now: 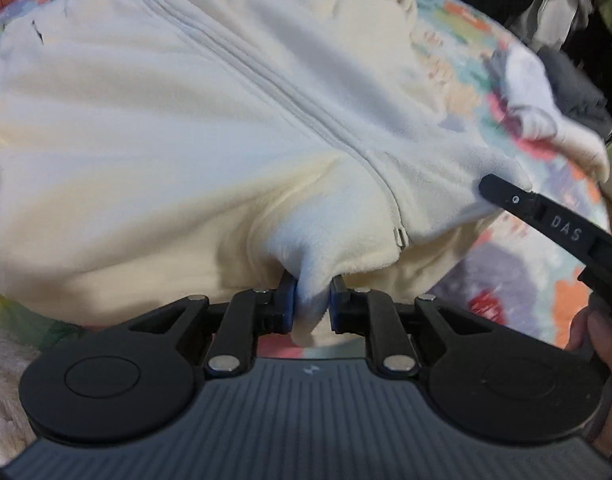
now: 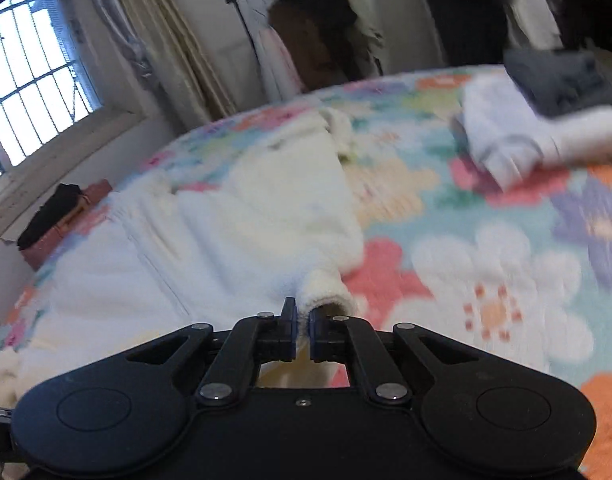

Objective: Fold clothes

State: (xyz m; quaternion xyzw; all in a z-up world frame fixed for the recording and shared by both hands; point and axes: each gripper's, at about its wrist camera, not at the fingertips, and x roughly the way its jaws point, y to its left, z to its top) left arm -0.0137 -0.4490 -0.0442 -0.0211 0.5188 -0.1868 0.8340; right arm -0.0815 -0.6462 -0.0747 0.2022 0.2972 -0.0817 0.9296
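Left gripper (image 1: 311, 304) is clamping a bunched fold of the white fleece zip jacket (image 1: 186, 120), jaws nearly together with the fabric pinched between the blue pads (image 1: 288, 300). The jacket is lying spread on the floral blanket (image 1: 505, 280), filling the left wrist view from 9 to 1 o'clock; its zipper (image 1: 266, 80) is running diagonally from 11 o'clock down to the metal pull (image 1: 400, 237) just right of the pinch.

Right gripper (image 2: 303, 328) is also closed, gripping a fleece edge of the same jacket (image 2: 246, 208); a rolled bit of hem or cuff (image 2: 325, 292), cannot tell which, is sitting just past its right jaw. In the left wrist view the right gripper's finger (image 1: 505, 196) is coming in from 3 o'clock, its tip touching the jacket edge.

Folded white cloth (image 2: 505, 136) and a dark grey garment (image 2: 557, 80) are sitting at 1–2 o'clock on the blanket (image 2: 485, 260), well apart from the jacket. Barred window (image 2: 26, 80) at 10 o'clock.
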